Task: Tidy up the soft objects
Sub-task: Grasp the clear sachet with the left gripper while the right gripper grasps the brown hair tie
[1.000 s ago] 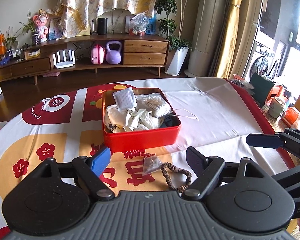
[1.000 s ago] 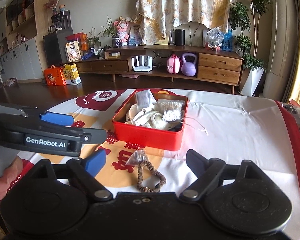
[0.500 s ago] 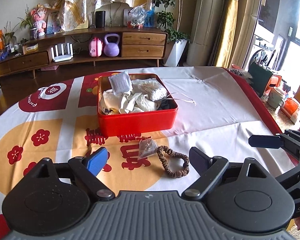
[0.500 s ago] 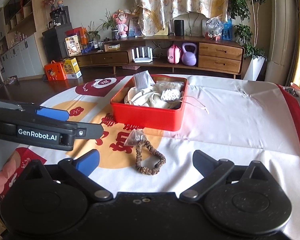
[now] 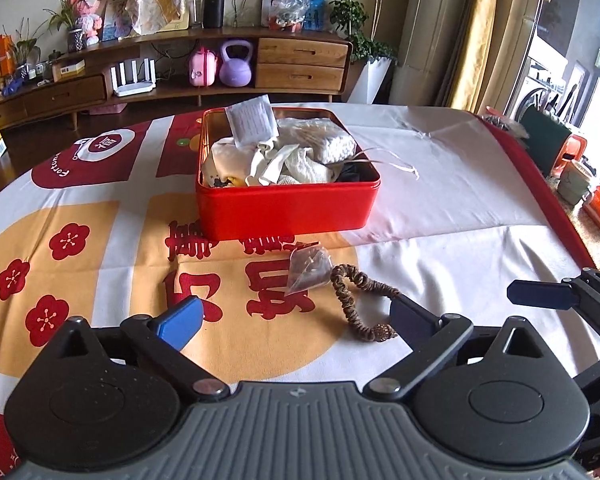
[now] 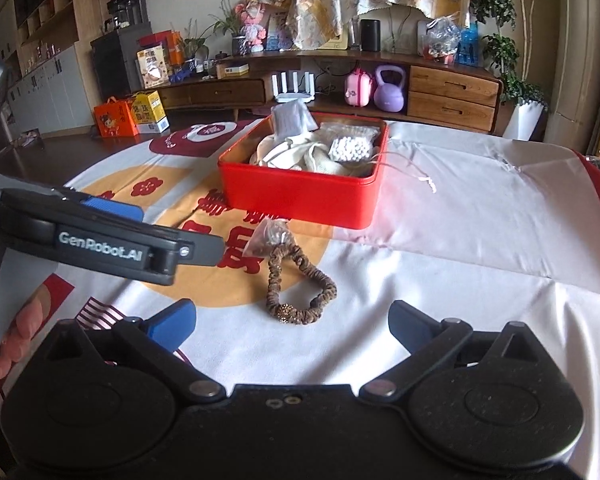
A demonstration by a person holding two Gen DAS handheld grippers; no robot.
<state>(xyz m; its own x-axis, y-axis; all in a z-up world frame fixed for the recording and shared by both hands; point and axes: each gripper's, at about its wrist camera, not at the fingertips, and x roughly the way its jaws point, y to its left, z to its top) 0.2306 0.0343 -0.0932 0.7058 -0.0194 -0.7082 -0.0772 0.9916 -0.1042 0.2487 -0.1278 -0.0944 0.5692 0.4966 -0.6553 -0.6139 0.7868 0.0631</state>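
Left wrist view, left tongs (image 5: 296, 322) spread wide, right tongs (image 6: 292, 322) likewise, scrunchie (image 5: 358, 300) before both.

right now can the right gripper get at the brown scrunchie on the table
Probably yes. The right gripper, whose jaws have just been opening with nothing between them, points at the brown scrunchie, which lies flat on the tablecloth. The small plastic bag touches only its far end, and the left gripper is off to the side.

Both grippers' jaws wider and empty, lower toward the brown scrunchie (image 5: 360, 300).
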